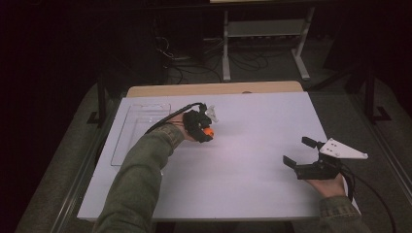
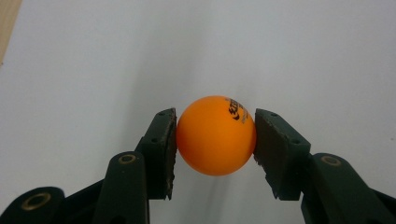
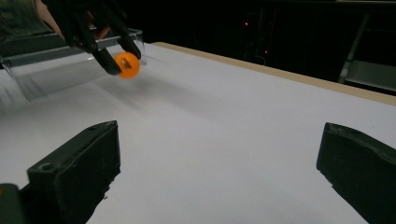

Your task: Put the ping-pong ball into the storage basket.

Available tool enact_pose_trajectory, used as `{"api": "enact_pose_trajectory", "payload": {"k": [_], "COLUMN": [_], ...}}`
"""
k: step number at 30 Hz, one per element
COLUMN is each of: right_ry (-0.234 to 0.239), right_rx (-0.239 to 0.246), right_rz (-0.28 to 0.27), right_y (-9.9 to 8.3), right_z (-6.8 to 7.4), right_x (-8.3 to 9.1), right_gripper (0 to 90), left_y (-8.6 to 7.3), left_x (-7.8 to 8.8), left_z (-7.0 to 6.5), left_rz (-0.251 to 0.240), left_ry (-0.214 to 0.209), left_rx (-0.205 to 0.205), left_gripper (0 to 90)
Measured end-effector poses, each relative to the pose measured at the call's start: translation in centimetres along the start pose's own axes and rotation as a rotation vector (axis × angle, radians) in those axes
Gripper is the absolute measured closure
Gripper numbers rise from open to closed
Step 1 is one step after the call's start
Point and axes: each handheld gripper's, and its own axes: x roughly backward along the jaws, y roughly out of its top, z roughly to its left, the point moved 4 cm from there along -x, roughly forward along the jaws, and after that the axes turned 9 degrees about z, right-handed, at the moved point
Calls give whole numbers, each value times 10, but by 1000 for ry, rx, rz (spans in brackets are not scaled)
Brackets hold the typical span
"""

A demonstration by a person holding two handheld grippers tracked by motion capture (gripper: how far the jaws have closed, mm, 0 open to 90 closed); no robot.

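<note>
High view: nearest the camera we note the person's sleeve (image 1: 133,189), leading to the left tool (image 1: 208,132) near the table's (image 1: 252,165) far-left part, pinching an orange ball (image 1: 209,131). A clear tray (image 1: 138,131) lies along the left edge, just beside that hand. The right tool (image 1: 300,153) sits near the right edge, jaws spread, holding nothing.

Left gripper view: the ball (image 2: 216,135) is caught between the two pads at its widest part, contact small on each side. We judge the hold slight: a smooth round ball could squirt out if the squeeze eases or the hand tilts, then roll across the table.

Right gripper view: the ball (image 3: 127,64) hangs in front of the tray's (image 3: 70,65) wall. We judge that carrying it low could knock the rim and dislodge it.
</note>
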Motion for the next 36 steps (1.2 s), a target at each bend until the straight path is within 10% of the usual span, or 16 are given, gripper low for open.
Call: {"api": "enact_pose_trajectory", "payload": {"k": [36], "right_ry": [-11], "right_rx": [33], "right_rz": [29], "right_y": [-1], "right_z": [5], "right_x": [-2], "right_gripper": [0], "left_y": [-11], "left_x": [64], "left_z": [-3], "left_rz": [-17], "left_ry": [45], "left_rx": [5], "left_gripper": [507]}}
